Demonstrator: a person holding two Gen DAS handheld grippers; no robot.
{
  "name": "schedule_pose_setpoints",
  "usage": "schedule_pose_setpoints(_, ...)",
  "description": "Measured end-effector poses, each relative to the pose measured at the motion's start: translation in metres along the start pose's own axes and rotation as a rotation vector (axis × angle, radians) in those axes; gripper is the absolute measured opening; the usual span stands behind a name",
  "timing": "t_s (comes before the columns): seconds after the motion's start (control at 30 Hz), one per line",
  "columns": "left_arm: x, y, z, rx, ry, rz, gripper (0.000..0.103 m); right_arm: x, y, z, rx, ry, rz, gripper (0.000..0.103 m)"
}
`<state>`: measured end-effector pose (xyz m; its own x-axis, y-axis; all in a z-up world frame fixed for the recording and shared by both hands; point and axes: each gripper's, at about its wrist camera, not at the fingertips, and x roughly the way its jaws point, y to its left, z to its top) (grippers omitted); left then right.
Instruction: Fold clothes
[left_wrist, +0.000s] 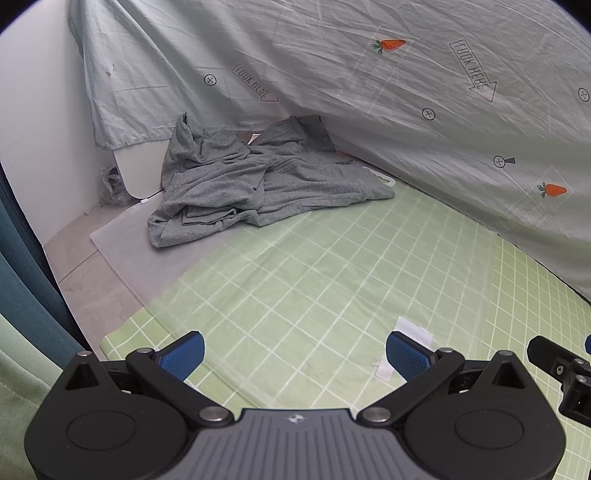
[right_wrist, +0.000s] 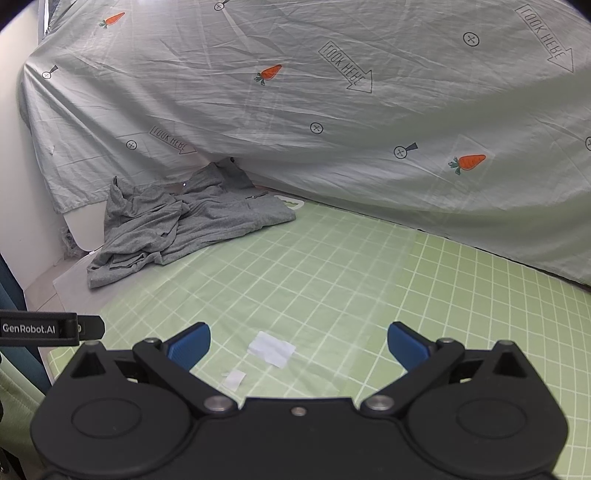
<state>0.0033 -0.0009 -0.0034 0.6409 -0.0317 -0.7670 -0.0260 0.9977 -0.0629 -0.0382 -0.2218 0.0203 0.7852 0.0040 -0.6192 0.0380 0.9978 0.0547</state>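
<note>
A crumpled heap of grey clothes (left_wrist: 255, 184) lies at the far left end of the green checked cloth (left_wrist: 332, 266); it also shows in the right wrist view (right_wrist: 184, 221). My left gripper (left_wrist: 295, 354) is open and empty, low over the near edge of the cloth, well short of the heap. My right gripper (right_wrist: 299, 345) is open and empty too, over the near part of the cloth (right_wrist: 369, 288). Part of the right gripper shows at the left wrist view's right edge (left_wrist: 561, 365).
A pale sheet printed with carrots and "LOOK HERE" arrows (left_wrist: 406, 92) hangs behind the cloth. Two white tape scraps (right_wrist: 271, 349) lie on the cloth between my right fingers. A white board (left_wrist: 140, 170) and bare floor (left_wrist: 81, 266) are at left.
</note>
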Motion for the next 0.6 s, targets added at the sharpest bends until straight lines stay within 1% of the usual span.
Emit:
schedule_pose_setpoints(0.27,0.005,0.001,0.001,-0.004,0.008,-0.006,0.103,0.002,-0.001,0.000,0.007,0.007,-0.006,0.103)
schedule_pose_setpoints(0.6,0.021,-0.006,0.008,0.008,0.029,-0.025,0.103,0.017,-0.011,0.003,0.017,0.030,-0.045,0.103)
